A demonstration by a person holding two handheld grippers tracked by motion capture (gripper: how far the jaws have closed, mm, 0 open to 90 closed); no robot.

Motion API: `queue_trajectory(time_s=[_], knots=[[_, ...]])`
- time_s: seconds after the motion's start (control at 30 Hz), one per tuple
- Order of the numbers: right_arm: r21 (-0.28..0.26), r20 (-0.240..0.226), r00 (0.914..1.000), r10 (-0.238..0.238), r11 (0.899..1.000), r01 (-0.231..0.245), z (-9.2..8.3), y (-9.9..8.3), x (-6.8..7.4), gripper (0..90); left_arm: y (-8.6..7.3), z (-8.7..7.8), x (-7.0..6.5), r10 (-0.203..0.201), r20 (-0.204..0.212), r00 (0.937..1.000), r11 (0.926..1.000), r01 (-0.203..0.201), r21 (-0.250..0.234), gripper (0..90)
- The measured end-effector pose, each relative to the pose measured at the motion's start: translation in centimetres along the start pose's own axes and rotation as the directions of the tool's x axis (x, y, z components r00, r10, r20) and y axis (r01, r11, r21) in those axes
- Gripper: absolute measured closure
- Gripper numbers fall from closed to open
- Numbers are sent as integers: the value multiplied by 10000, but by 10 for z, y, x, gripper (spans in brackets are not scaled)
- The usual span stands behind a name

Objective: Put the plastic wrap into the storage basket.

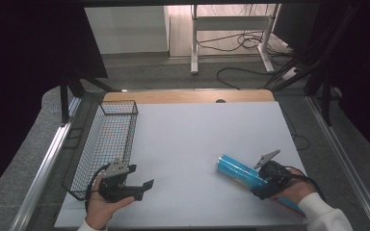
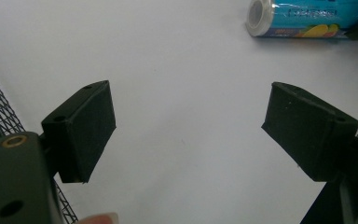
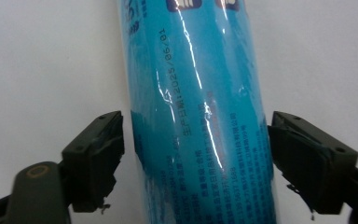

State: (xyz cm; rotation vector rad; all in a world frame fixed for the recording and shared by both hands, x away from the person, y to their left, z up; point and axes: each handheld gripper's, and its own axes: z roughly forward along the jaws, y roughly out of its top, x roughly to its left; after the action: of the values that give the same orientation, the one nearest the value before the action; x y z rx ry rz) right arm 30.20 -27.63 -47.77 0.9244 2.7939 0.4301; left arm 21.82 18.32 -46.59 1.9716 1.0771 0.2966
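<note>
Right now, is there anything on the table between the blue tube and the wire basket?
Nothing visible does. The blue tube lies between the right gripper's open jaws, and bare white table runs from it to the wire basket. The left gripper sits beside the basket, nearer the person.

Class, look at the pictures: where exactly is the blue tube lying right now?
In the high view the blue tube lies on the white table at the near right, far from the wire basket. The right gripper straddles it, jaws open either side.
</note>
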Motion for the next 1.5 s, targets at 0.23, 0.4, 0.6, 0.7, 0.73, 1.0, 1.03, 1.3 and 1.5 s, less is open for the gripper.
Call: queue_trajectory(time_s=[0.23,0.4,0.6,0.7,0.73,1.0,1.03,1.3,1.5], knots=[[508,35,9996,-267,9984,265,5,3,-2,285,0,1,0,-5,14,10000,10000,5,21,165],[901,-146,9994,-314,9954,326,6,7,-3,301,0,0,1,-43,18,10000,10000,43,14,164],[1124,-187,9990,-394,9928,412,6,10,-4,307,0,0,2,-48,24,10000,10000,48,-1,165],[1059,-264,9991,-328,9937,354,5,10,-5,308,0,0,2,-51,5,10000,10000,51,12,165],[895,-382,9992,-93,9959,127,5,11,-6,313,0,1,2,-58,5,10000,10000,58,34,165],[322,-799,9951,590,9979,-566,-2,19,-12,316,-1,2,2,-36,-4,10000,10000,36,58,165],[239,-851,9941,676,9975,-658,-4,21,-13,316,-1,2,2,-37,-2,10000,10000,37,62,165],[-564,-1582,9750,1561,9844,-1667,-19,41,-9,315,-1,2,1,-14,25,10000,10000,13,96,165],[-1059,-1981,9529,2296,9615,-2537,-19,56,-4,315,-2,4,2,-57,46,10000,9999,56,122,165]])
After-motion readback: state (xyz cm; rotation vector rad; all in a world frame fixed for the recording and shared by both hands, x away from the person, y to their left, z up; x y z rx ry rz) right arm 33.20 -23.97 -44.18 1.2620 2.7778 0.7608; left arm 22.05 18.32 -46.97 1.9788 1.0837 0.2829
